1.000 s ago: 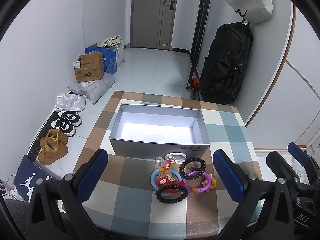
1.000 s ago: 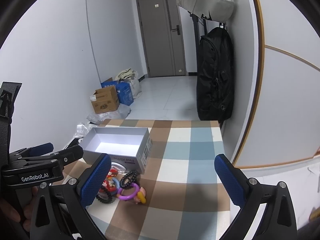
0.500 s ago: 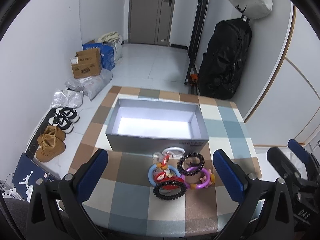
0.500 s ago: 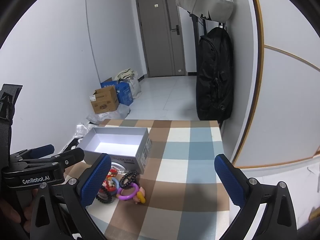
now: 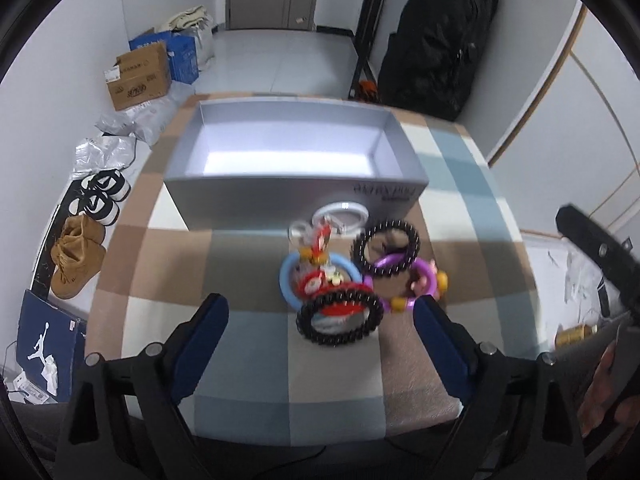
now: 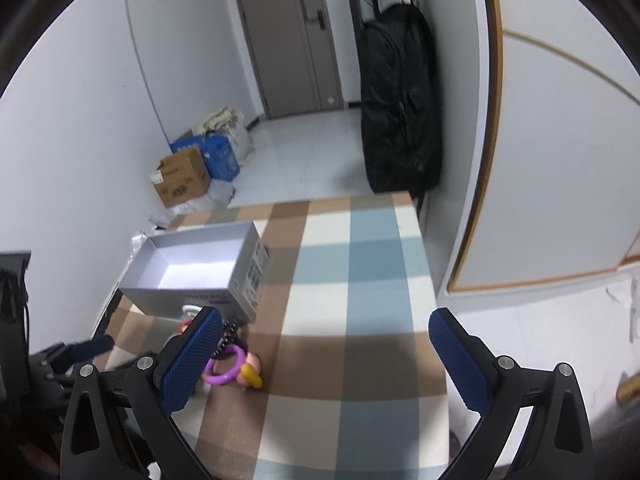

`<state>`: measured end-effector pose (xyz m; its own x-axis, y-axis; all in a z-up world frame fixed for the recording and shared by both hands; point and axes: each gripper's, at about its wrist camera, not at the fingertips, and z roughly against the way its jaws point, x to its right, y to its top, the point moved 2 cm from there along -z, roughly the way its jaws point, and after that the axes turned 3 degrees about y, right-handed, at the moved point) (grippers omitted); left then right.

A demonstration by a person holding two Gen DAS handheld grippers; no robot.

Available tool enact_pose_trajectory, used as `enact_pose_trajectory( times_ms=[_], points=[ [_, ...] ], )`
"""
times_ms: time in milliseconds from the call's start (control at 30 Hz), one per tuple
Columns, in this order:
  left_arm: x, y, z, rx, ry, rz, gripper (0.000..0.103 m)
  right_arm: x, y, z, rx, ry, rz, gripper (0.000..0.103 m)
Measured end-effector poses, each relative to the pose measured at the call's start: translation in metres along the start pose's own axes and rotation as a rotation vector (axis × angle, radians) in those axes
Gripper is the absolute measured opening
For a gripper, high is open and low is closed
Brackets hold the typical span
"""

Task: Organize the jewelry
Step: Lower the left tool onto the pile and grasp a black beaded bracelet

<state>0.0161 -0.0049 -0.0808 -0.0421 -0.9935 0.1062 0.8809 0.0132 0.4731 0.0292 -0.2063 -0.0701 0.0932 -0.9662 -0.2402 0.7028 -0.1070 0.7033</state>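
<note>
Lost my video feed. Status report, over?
Left gripper closing, nothing gripped. Right gripper open, empty. Bracelet pile on table beside empty grey box. Path clear.

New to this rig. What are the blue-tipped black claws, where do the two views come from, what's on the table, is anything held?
There is no robot: a person holds a two-finger clamp in each hand, with a fisheye camera on each looking along its blue-padded fingers.

The left gripper is seen in its own view; its jaws are closing but hold nothing. The right gripper is open and empty.

On the checked brown, blue and white tablecloth stands an open grey cardboard box. In front of it lies a pile of jewelry: a black spiral coil ring nearest the left gripper, a second black coil ring, a purple plastic bangle, a light blue ring and a white ring against the box.
</note>
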Motion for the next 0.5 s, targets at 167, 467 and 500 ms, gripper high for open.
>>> enact_pose_trajectory(
  times_ms=[167, 467, 500],
  points=[
    [-0.007, -0.001, -0.012, -0.054, -0.021, 0.012, 0.081, 0.000, -0.001, -0.005, -0.032, 0.003, -0.003, 0.103],
    [0.002, -0.004, -0.027, -0.121, -0.008, 0.001, 0.058, -0.002, 0.000, -0.008, -0.048, 0.008, 0.000, 0.103],
    [0.001, -0.005, -0.028, -0.128, -0.010, 0.004, 0.056, -0.001, 0.000, -0.009, -0.052, 0.007, -0.003, 0.103]
  ],
)
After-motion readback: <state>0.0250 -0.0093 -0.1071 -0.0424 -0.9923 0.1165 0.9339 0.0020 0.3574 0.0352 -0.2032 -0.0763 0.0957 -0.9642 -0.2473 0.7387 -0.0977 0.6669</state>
